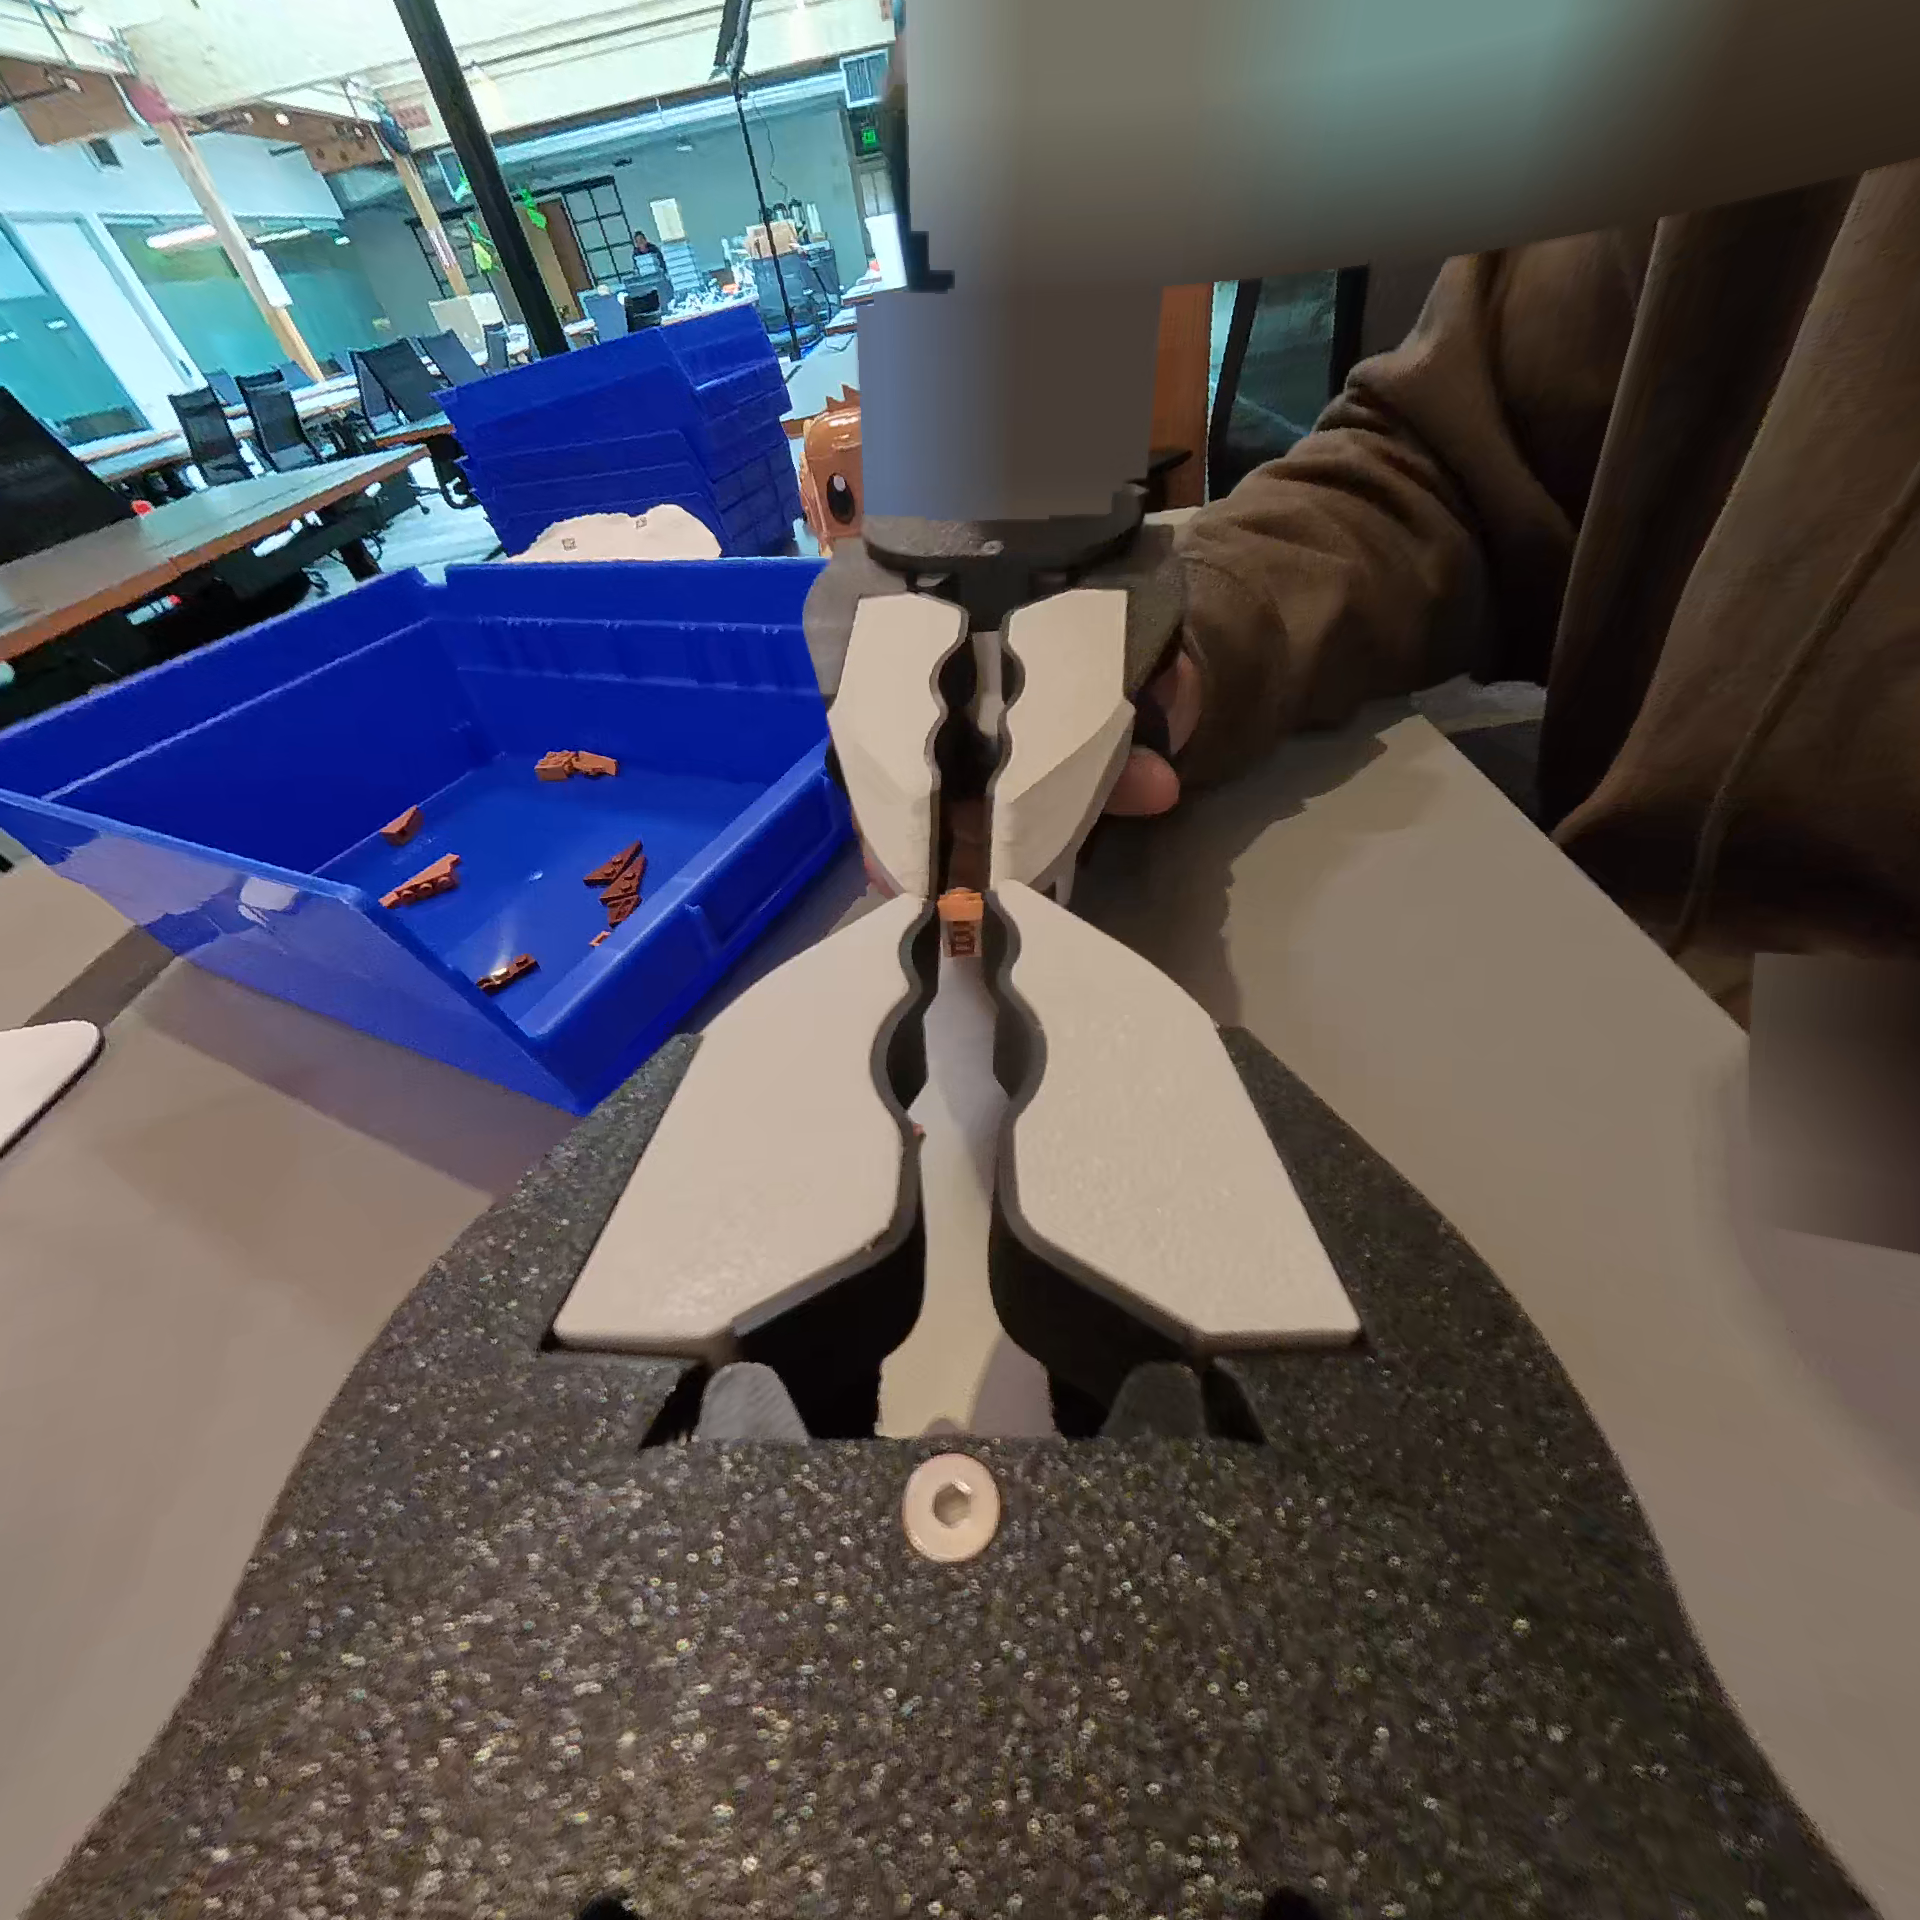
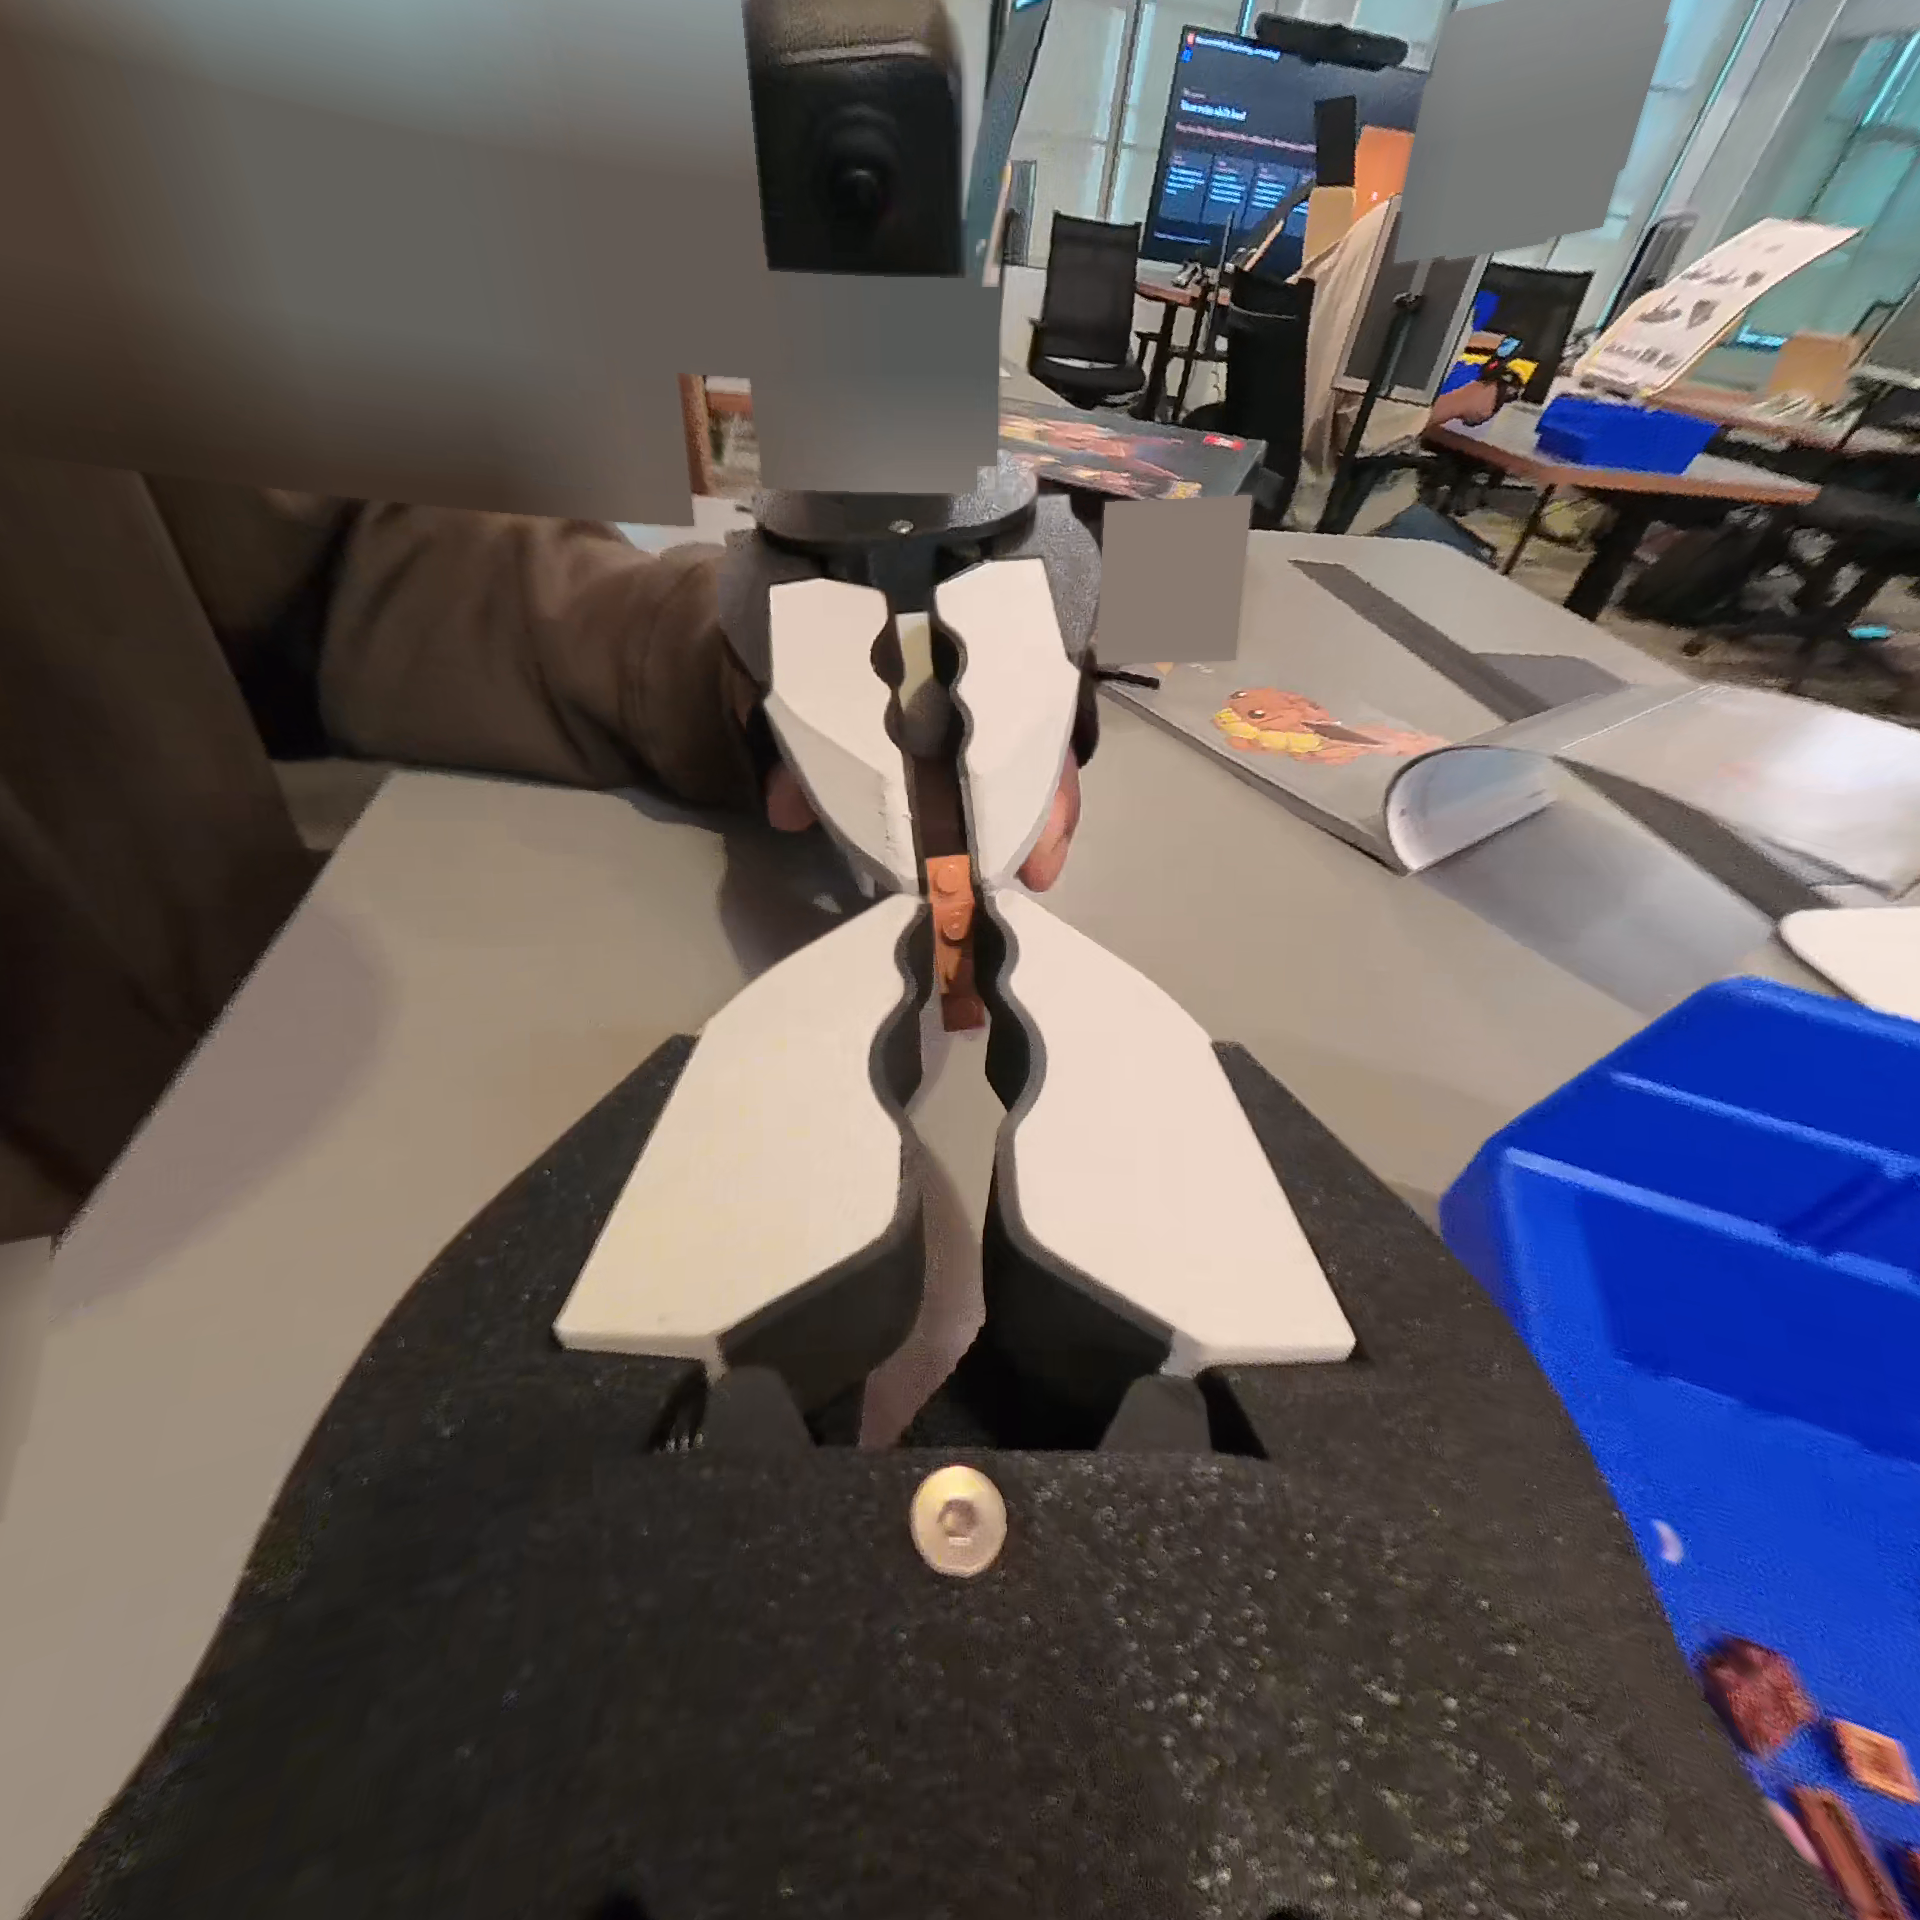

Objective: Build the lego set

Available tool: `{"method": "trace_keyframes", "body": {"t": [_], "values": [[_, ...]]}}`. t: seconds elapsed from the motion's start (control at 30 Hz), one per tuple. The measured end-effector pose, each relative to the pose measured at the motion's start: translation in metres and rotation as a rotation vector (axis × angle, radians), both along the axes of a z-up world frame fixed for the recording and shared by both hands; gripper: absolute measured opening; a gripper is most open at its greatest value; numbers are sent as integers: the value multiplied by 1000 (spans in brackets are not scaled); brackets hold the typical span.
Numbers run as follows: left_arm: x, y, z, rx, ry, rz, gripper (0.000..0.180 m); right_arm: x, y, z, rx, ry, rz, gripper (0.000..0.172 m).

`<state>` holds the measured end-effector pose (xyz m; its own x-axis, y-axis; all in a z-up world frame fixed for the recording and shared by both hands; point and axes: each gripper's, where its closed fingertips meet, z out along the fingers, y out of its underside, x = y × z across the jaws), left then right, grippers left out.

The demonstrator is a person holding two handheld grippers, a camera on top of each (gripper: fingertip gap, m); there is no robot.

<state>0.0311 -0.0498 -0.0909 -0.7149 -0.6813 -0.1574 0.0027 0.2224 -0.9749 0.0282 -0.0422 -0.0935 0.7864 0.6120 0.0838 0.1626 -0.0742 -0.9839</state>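
Observation:
My two grippers meet tip to tip above the grey table (image 1: 1403, 987). In the left wrist view my left gripper (image 1: 961, 914) is shut on a small orange brick (image 1: 961, 925), pinched at the very fingertips. My right gripper (image 1: 971, 873) faces it from the far side, held by a hand in a brown sleeve. In the right wrist view my right gripper (image 2: 951, 914) is shut on a narrow studded plate piece (image 2: 954, 977), orange on top and dark brown at its near end. My left gripper (image 2: 943, 868) touches it from the far side, and the two pieces meet between the tips.
An open blue bin (image 1: 623, 665) holding several loose brown pieces (image 1: 623, 878) stands to the left, with a stack of blue bins (image 1: 644, 436) and a brown toy figure (image 1: 831, 468) behind it. In the right wrist view a blue bin (image 2: 1714, 1247) is at the right and an open booklet (image 2: 1455, 769) lies beyond it. My left and right fingertips are right by each other.

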Motion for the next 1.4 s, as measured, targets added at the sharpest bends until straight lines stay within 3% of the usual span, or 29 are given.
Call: {"method": "trace_keyframes", "body": {"t": [0.43,0.57,0.67,0.87,1.13,1.23,1.4], "values": [[0,1,2,152,-163,64,8,1,-1,3,-87,254,58,7],[-10,-2,14,140,-240,34,8,35,4,11,-97,431,-27,7],[0,15,12,131,-203,113,8,20,1,3,-90,281,-16,7],[5,21,1,115,-140,122,8,12,1,-12,-105,94,-10,7],[12,25,-7,58,-62,149,8,1,-2,-65,-248,-332,-4,8],[15,27,-8,4,-22,154,8,-1,-2,-70,-249,-381,-2,9],[18,32,-8,-94,46,165,8,2,-1,-61,-211,-326,-2,21]]}}
